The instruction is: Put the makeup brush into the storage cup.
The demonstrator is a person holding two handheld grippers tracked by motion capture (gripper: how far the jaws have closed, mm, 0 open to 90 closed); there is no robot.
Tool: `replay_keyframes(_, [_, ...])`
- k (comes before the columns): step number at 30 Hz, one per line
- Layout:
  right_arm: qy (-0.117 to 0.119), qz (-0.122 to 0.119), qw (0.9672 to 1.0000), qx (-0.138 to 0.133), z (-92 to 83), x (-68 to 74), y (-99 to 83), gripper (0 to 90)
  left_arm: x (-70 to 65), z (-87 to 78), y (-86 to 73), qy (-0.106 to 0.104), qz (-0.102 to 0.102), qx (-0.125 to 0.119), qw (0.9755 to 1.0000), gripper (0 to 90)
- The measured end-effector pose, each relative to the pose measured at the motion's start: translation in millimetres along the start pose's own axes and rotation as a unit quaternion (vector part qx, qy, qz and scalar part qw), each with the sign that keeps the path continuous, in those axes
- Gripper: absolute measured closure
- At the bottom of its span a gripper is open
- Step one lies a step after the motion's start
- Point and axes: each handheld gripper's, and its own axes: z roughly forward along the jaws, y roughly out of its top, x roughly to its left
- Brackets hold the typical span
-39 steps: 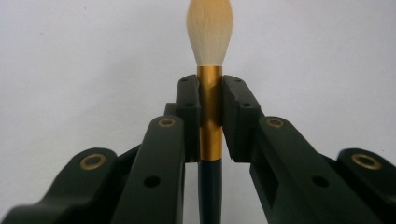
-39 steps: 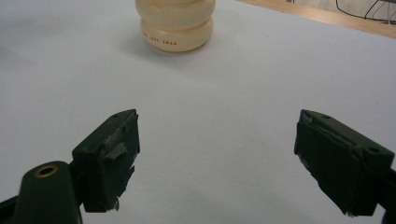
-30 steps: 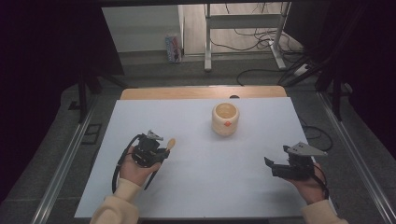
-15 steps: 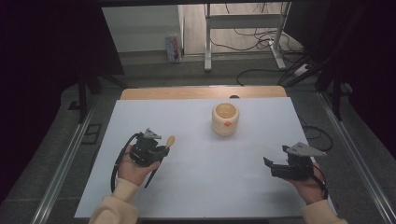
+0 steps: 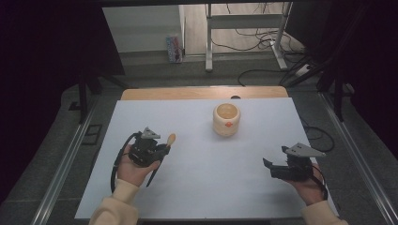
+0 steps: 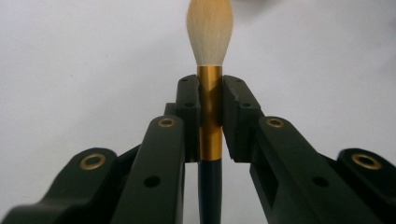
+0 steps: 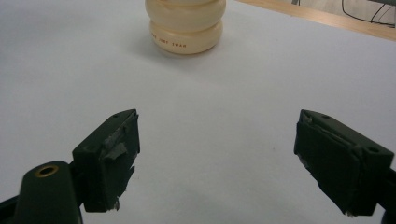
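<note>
Both grippers are black, each topped by a grey three-cornered plate. The left gripper (image 5: 162, 146) has a black cable looping off at 7 o'clock; its arms in the left gripper view (image 6: 209, 109) carry brass-ringed pivots and small screw holes. The right gripper (image 7: 217, 163) has scuffed, taped pads (image 7: 122, 140) and one brass pivot. Both sleeves (image 5: 115, 206) are cream with ribbed cuffs.
</note>
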Motion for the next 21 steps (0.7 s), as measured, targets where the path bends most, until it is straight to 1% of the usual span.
replay_keyframes(5, [0.001,-0.001,1.0000,0.000,0.9,1.2,0.4,14.4,1.3,-2.0,0.1,-0.005,-0.005,-0.006,1.0000,78.3])
replay_keyframes(12, [0.004,-0.003,1.0000,-0.001,1.8,3.7,1.3,14.4,1.1,-2.3,0.5,-0.009,-0.005,-0.009,0.9999,78.3])
replay_keyframes(21, [0.013,-0.009,0.9999,-0.005,3.1,8.1,2.6,14.4,-0.1,-4.5,1.2,-0.015,-0.004,-0.020,0.9997,78.3])
